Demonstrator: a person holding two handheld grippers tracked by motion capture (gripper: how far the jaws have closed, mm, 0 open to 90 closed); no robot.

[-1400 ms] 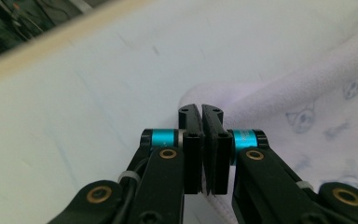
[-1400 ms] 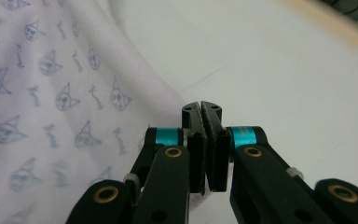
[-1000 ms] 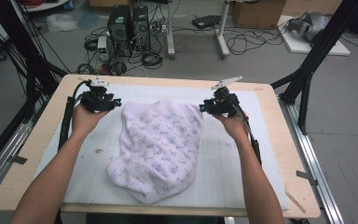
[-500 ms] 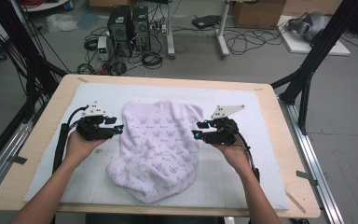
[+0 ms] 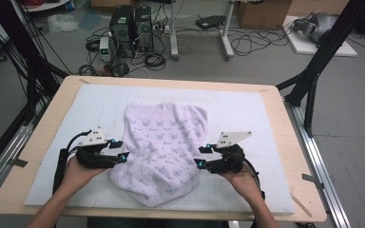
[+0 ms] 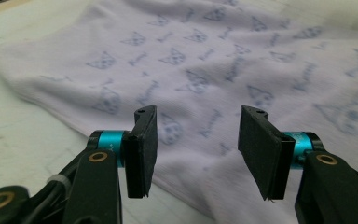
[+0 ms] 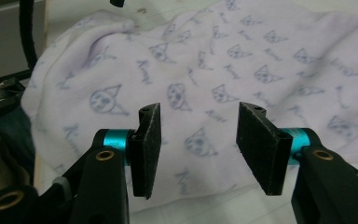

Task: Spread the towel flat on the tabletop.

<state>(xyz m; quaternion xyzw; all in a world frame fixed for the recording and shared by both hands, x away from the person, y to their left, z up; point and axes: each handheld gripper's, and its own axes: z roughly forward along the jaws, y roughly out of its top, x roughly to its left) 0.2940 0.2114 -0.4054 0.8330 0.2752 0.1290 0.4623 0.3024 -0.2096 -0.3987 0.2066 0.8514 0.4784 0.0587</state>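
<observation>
Both tools came down frame since 1 s ago: left tool [image 5: 123,156] from cloth's [image 5: 164,152] upper-left corner to its lower-left edge, right tool [image 5: 198,160] from upper right to lower right. Jaws just opened wider, nothing gripped. Cloth's top now flatter, lower in frame.

The cloth [image 7: 242,60] is carrying a small printed word beside each cat face, repeating all over, but it is blurring too much to read.

Printed cloth [image 6: 214,70] beyond hand-held gripper [image 6: 193,149] (jaws apart)
</observation>
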